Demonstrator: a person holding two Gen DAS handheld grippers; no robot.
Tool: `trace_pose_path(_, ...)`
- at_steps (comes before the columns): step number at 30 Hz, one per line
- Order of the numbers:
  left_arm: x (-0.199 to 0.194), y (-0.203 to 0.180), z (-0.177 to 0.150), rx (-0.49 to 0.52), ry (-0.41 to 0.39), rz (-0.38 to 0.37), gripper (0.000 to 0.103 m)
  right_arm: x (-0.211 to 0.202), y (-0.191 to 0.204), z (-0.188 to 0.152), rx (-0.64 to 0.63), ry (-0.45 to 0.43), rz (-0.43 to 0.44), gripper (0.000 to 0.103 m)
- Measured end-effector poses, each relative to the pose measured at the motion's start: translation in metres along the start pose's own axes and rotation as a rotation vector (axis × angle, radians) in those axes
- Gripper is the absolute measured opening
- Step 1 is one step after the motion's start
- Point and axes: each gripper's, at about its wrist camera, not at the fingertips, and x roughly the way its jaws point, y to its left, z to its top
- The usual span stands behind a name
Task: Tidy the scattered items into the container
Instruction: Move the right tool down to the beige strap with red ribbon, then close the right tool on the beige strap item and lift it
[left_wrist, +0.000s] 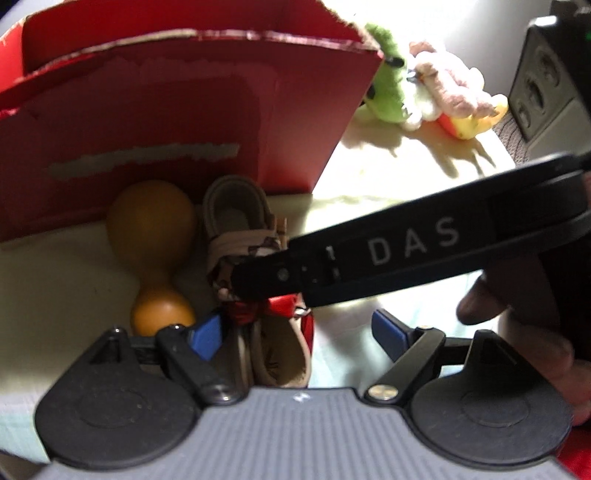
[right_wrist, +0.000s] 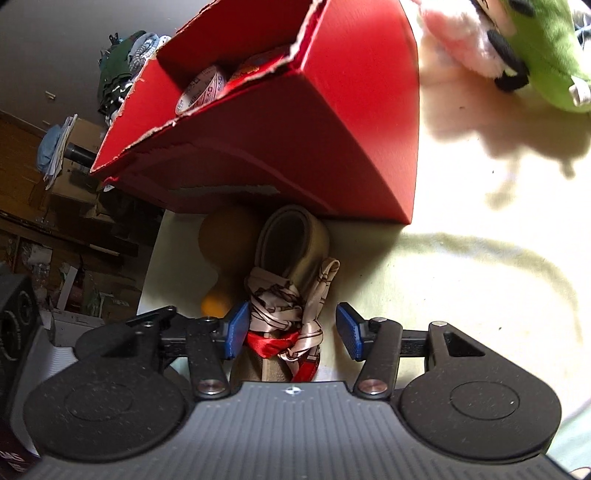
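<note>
Your right hand-held gripper (right_wrist: 291, 334) is wide open, blue pads either side of the scarf knot (right_wrist: 286, 314) tied round the tan shoe (right_wrist: 295, 240); left pad just beside the fabric, right pad apart from it, nothing gripped. Your left hand-held gripper (left_wrist: 295, 332) is also spread open over the same shoe (left_wrist: 236, 218), holding nothing. In the left wrist view the right unit's black body (left_wrist: 406, 251), marked "DAS", crosses in front. The shoe lies on the pale table (right_wrist: 461, 277), toe end against the red box (right_wrist: 314, 129). The orange maraca (left_wrist: 151, 225) lies just left of the shoe, also at the box wall. A tape roll (right_wrist: 201, 92) sits inside the box. Green plush (right_wrist: 546, 48) and pink plush (right_wrist: 454, 33) are right of the box, well apart from the shoe.
</note>
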Motion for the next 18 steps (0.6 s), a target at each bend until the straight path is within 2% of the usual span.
trace_pose_path(3,0.003,-0.002,0.0,0.026,0.005,0.025,0.077,0.002,-0.002,0.0,0.023,0.01,0.011,0.055)
trace_pose_path(5,0.002,-0.002,0.0,0.029,0.0,0.017,0.07,0.004,-0.005,-0.002,0.044,0.015,0.026,0.049)
trace_pose_path(6,0.001,-0.001,-0.001,0.031,-0.001,0.013,0.065,0.004,-0.005,-0.002,0.045,0.018,0.038,0.041)
trace_pose_path(8,-0.001,-0.001,0.0,0.036,-0.001,0.005,0.06,0.001,-0.005,-0.002,0.034,0.017,0.036,0.038)
trace_pose_path(10,-0.002,-0.001,0.0,0.042,0.001,-0.011,0.05,-0.004,-0.006,-0.002,0.026,0.01,0.026,0.034)
trace_pose_path(14,-0.002,-0.008,0.003,0.09,-0.008,-0.042,0.048,-0.021,-0.016,-0.004,0.034,-0.017,0.005,0.031)
trace_pose_path(18,0.007,-0.021,0.006,0.149,0.013,-0.044,0.049,-0.029,-0.034,-0.009,0.098,-0.019,-0.003,0.031)
